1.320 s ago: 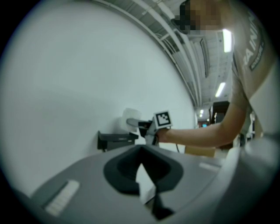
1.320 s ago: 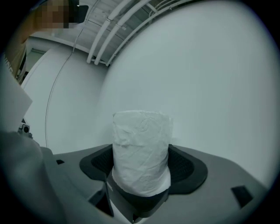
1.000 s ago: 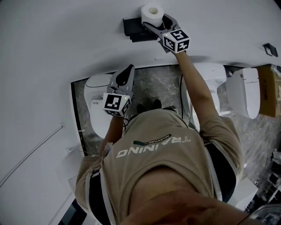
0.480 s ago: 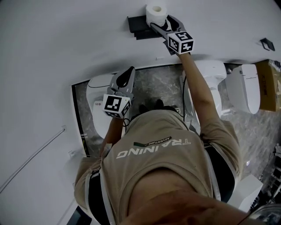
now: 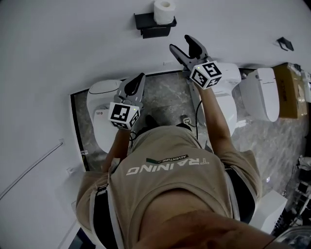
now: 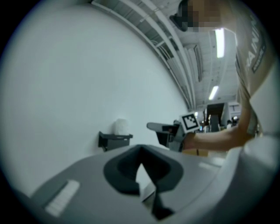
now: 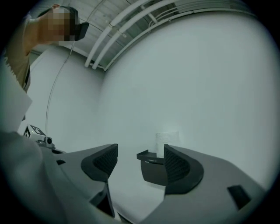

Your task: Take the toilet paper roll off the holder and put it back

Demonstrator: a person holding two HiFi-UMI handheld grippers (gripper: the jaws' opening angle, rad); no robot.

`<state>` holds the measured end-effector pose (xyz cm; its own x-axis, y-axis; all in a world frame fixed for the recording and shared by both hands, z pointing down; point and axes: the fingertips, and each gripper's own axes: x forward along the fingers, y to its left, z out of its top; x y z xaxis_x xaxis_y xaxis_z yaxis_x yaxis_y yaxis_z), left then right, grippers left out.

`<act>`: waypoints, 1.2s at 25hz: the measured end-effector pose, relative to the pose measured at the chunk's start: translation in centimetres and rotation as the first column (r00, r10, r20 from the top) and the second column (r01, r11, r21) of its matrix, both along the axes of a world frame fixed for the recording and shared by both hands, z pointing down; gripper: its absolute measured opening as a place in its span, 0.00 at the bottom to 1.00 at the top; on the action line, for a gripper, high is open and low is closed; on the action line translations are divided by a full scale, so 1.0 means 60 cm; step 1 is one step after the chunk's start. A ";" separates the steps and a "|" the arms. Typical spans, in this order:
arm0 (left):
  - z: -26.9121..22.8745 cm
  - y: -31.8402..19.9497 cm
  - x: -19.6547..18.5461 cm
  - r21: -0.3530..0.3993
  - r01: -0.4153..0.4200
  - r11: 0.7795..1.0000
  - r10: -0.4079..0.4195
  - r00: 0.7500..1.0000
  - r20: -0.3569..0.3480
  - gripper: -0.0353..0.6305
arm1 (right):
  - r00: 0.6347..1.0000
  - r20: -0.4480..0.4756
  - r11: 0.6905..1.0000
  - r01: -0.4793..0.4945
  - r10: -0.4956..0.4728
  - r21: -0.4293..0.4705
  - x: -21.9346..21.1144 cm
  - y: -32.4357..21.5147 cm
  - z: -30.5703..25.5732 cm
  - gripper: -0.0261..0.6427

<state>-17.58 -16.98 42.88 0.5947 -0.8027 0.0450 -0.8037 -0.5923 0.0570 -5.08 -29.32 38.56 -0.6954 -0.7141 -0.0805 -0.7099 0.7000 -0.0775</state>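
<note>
Plain white wall (image 5: 73, 58) across most of the head view, with white toilets (image 5: 97, 131) lined along its foot on a grey marbled floor (image 5: 165, 97). High on that wall, a black holder (image 5: 154, 25), and standing upright on its top, the toilet paper roll (image 5: 164, 10), core hole showing, touching nothing but the holder. Right tool (image 5: 187, 48) raised toward the roll yet clear of it, jaws spread wide with nothing between them. In the right gripper view, roll and holder half hidden behind the right-hand jaw, not centred in the gap. Left tool (image 5: 133, 85) held lower, near the toilets, jaws pressed together on nothing, taking no part.

Probably either the reach for the roll or the moment just after letting go; impossible to settle from this alone. For a pick:

- Shift the right tool sideways until centred on the roll.
- Advance level, keeping the lower edges of the jaws above the holder's rim.
- Close at the roll's mid-height, and gently: soft wound paper, likely to dent under force and to slip under a mere brush.
- Lift straight up before drawing back, in case of a peg through the core; no peg visible, none ruled out either.

As for looks: white, squat, a thick ring of paper round a small core hole, faintly textured on the side. Loose end not discernible.
</note>
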 end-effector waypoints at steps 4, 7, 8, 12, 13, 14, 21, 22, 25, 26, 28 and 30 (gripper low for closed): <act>-0.005 0.048 0.022 0.012 0.024 1.000 -0.024 1.000 0.016 0.05 | 1.000 -0.011 0.999 0.019 -0.019 0.029 0.015 0.104 -0.014 0.51; 0.002 0.094 0.049 0.011 0.054 0.998 -0.054 0.998 0.025 0.05 | 0.999 -0.039 0.997 -0.031 0.033 0.064 0.057 0.179 -0.007 0.08; 0.005 0.112 0.061 0.009 0.065 0.998 -0.065 0.998 0.027 0.05 | 0.999 -0.041 0.997 -0.031 0.034 0.063 0.073 0.205 0.000 0.07; 0.012 0.197 0.124 0.000 0.105 0.995 -0.105 0.994 0.022 0.05 | 0.998 -0.062 1.000 0.010 -0.009 0.028 0.140 0.310 0.034 0.06; 0.014 0.221 0.141 -0.007 0.109 0.994 -0.109 0.994 0.021 0.05 | 0.998 -0.064 1.000 0.021 -0.020 0.016 0.156 0.335 0.041 0.06; 0.018 0.245 0.158 -0.015 0.112 0.994 -0.112 0.993 0.024 0.05 | 0.997 -0.063 0.999 0.033 -0.032 0.003 0.171 0.360 0.049 0.06; 0.021 0.399 0.239 -0.051 0.146 0.988 -0.144 0.989 0.044 0.05 | 0.994 -0.024 0.991 0.108 -0.110 -0.080 0.239 0.518 0.091 0.06; 0.019 0.415 0.246 -0.053 0.146 0.988 -0.143 0.988 0.049 0.05 | 0.993 -0.022 0.990 0.112 -0.115 -0.086 0.244 0.535 0.094 0.06; 0.016 0.455 0.260 -0.058 0.140 0.989 -0.136 0.989 0.064 0.05 | 0.992 -0.010 0.987 0.127 -0.128 -0.096 0.250 0.579 0.096 0.06; 0.015 0.465 0.263 -0.057 0.139 0.989 -0.135 0.989 0.066 0.05 | 0.991 -0.009 0.986 0.133 -0.134 -0.096 0.250 0.593 0.096 0.06; 0.012 0.484 0.268 -0.057 0.140 0.988 -0.136 0.988 0.068 0.05 | 0.988 -0.017 0.984 0.149 -0.152 -0.093 0.249 0.619 0.100 0.06; 0.012 0.501 0.270 -0.060 0.142 0.988 -0.138 0.988 0.065 0.05 | 0.986 -0.032 0.982 0.162 -0.165 -0.095 0.247 0.644 0.109 0.06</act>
<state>-1.38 13.10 43.62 0.4710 -0.8723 0.1317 -0.8817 -0.4700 0.0400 9.73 9.35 45.11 -0.8047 -0.5935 0.0099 -0.5902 0.7982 -0.1209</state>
